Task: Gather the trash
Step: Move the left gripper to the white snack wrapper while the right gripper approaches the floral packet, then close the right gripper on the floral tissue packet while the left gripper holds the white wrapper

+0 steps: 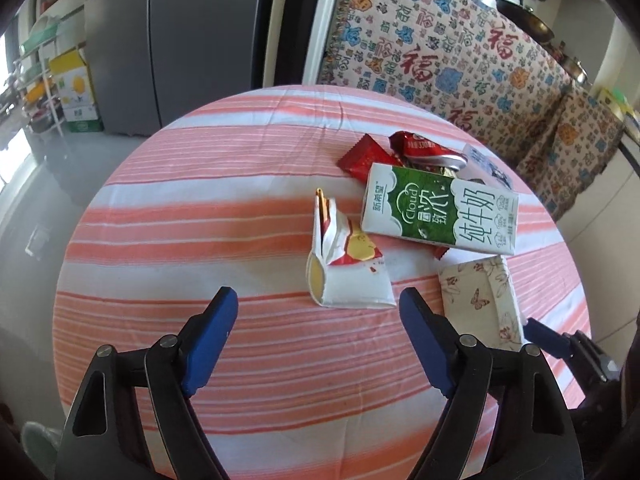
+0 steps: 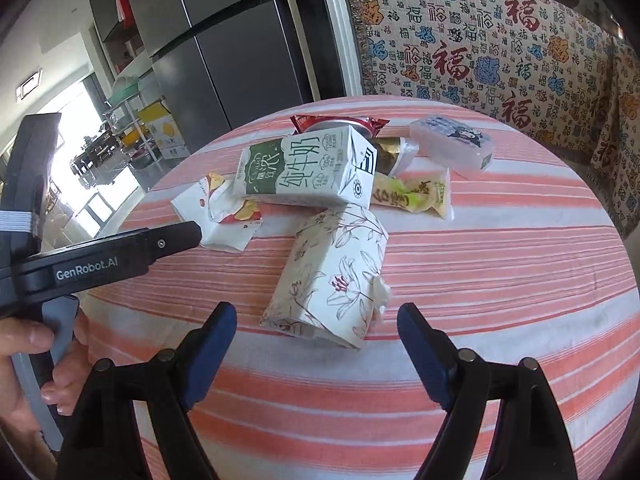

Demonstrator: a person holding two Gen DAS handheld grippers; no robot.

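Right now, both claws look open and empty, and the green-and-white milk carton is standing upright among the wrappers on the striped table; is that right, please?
Not quite: the milk carton is lying on its side, not standing upright, as the right wrist view shows. The rest holds: the left claw and right claw are both open and empty, and the carton sits among wrappers on the striped table.

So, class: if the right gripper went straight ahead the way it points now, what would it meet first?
Most likely the floral tissue pack, lying just ahead of the open right gripper between its fingers' lines. The milk carton lies beyond it. Depth is uncertain in the fisheye view.
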